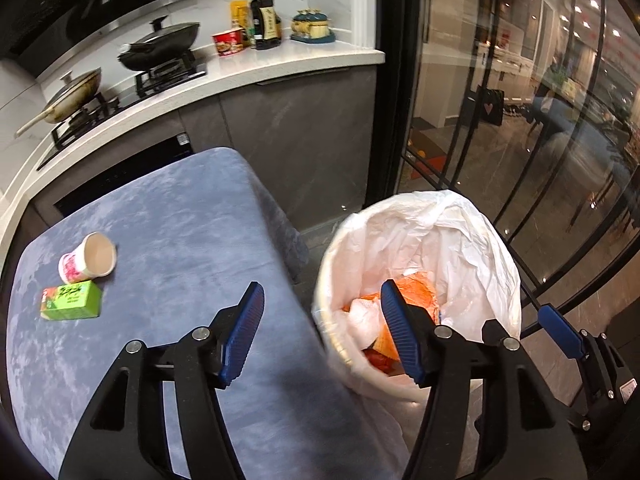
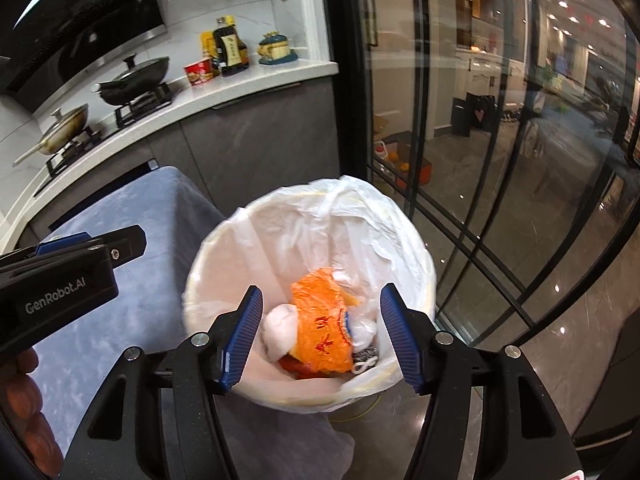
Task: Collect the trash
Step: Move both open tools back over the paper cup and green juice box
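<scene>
A white-lined trash bin (image 1: pixel 424 208) (image 2: pixel 280 212) stands on the floor beside a blue-covered table (image 1: pixel 180 216) (image 2: pixel 120 248). Inside it lie an orange wrapper (image 2: pixel 320 324) (image 1: pixel 420 292) and white crumpled scraps (image 2: pixel 280 328). On the table's left side a pink-printed paper cup (image 1: pixel 90 260) lies on its side, with a green carton (image 1: pixel 72 302) just in front of it. My left gripper (image 1: pixel 320 286) is open and empty over the table edge by the bin. My right gripper (image 2: pixel 321 289) is open and empty above the bin's mouth.
A kitchen counter (image 1: pixel 280 68) runs behind the table, with two pans on a hob (image 1: pixel 160 46), bottles (image 1: pixel 266 20) and a red noodle cup (image 1: pixel 228 42). Black-framed glass doors (image 1: pixel 500 120) stand to the right of the bin. A hand (image 2: pixel 24 400) holds the left gripper.
</scene>
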